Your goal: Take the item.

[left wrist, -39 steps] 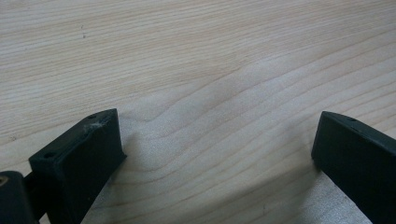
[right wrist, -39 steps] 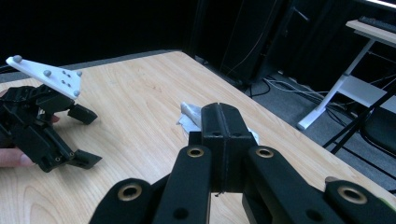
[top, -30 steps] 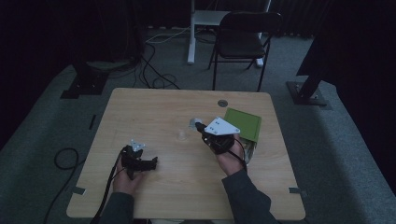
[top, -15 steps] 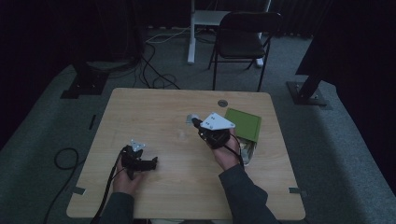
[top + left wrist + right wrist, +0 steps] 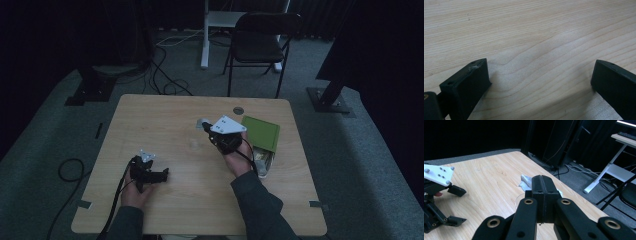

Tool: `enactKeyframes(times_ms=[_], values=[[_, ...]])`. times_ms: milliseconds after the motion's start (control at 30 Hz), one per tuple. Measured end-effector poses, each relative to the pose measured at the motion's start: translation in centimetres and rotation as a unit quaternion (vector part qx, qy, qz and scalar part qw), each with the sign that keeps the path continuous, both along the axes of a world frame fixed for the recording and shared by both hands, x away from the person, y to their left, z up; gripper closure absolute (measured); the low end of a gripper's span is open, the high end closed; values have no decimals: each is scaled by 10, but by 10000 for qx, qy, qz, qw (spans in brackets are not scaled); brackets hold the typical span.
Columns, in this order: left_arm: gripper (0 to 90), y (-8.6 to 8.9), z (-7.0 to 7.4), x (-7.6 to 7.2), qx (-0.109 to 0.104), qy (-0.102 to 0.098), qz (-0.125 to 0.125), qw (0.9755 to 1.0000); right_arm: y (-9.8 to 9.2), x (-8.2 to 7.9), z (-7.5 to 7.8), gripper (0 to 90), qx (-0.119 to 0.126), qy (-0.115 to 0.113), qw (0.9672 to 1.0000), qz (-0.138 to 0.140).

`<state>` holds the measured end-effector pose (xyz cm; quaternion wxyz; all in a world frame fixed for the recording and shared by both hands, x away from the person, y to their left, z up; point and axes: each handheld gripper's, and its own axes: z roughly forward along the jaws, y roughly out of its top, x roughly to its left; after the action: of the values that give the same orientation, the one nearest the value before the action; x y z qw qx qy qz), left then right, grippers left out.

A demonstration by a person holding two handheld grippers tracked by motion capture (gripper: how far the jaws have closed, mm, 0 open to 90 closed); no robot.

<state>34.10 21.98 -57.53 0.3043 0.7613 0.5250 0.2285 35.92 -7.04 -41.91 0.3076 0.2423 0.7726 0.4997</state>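
Observation:
My right gripper [image 5: 207,126] hovers over the table's middle right with a grey three-cornered plate on top. In the right gripper view its jaws [image 5: 542,183] press together. A small whitish plastic piece [image 5: 525,181] sticks out on both sides of their tips, and it shows at the gripper's tip in the high view [image 5: 201,123]. My left gripper [image 5: 163,175] rests on the wood near the front left, open, its jaws pointing right. In the left gripper view, bare wood lies between its wide-apart jaws [image 5: 539,82]. The right gripper view shows it at far left [image 5: 459,206].
A flat green box [image 5: 261,132] lies at the table's right side, just beyond my right hand. A pale bag [image 5: 263,160] lies beside that wrist. A round hole [image 5: 238,110] marks the far edge. A chair [image 5: 260,45] and floor cables [image 5: 167,82] stand beyond the table [image 5: 150,120].
My right gripper has drifted slightly left and away from me, carrying the whitish piece with it. The left gripper has stayed put.

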Motion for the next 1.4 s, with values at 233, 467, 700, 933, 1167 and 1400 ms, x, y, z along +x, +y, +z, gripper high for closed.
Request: enactKeyframes(times_ms=[233, 467, 700, 933, 1167, 1400], values=[[25, 0, 0, 0, 0, 0, 0, 10000, 4, 5, -3, 900, -2, 18, 10000, 7], [25, 0, 0, 0, -6, -4, 5, 10000, 11, 17, -9, 900, -5, 78, 10000, 15], [26, 0, 0, 0, -8, 2, 5, 10000, 19, 24, -10, 900, 106, 117, 9999, 59], [25, 0, 0, 0, 8, -2, -4, 10000, 27, 30, -10, 900, 72, 136, 9998, 99], [25, 0, 0, 0, -10, -17, 12, 10000, 32, 33, -19, 900, 61, 277, 9995, 118], [26, 0, 0, 0, -10, -14, 9, 10000, 35, 36, -27, 900, 15, 379, 9992, 138]])
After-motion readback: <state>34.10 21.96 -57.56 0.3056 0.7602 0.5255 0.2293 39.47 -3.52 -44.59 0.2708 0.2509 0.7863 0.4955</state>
